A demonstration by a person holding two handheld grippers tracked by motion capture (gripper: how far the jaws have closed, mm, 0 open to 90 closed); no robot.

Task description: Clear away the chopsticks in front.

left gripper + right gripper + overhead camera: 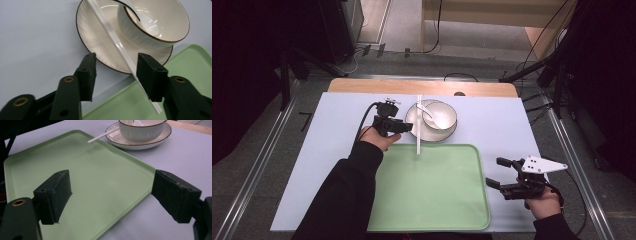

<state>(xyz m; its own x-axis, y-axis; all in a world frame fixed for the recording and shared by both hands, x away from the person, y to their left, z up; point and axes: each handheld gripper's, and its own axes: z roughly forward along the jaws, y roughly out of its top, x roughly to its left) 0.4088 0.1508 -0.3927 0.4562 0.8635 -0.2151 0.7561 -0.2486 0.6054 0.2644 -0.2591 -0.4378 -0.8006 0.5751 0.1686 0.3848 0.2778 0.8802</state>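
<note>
Nearest the person: green tray point(432, 190) on pale mat | right gripper point(499, 172) jaws wide, nothing between, at tray's right edge | left gripper point(116, 72) half-open astride white chopstick point(117, 47), one pad touching it | plate point(87, 37) with bowl point(160, 27) just beyond.

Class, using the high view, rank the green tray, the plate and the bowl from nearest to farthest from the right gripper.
From the right gripper:
1. Green tray, just beside its jaws, at their left.
2. Plate, farther up the table.
3. Bowl, on that plate; too close to the plate to rank firmly.
</note>
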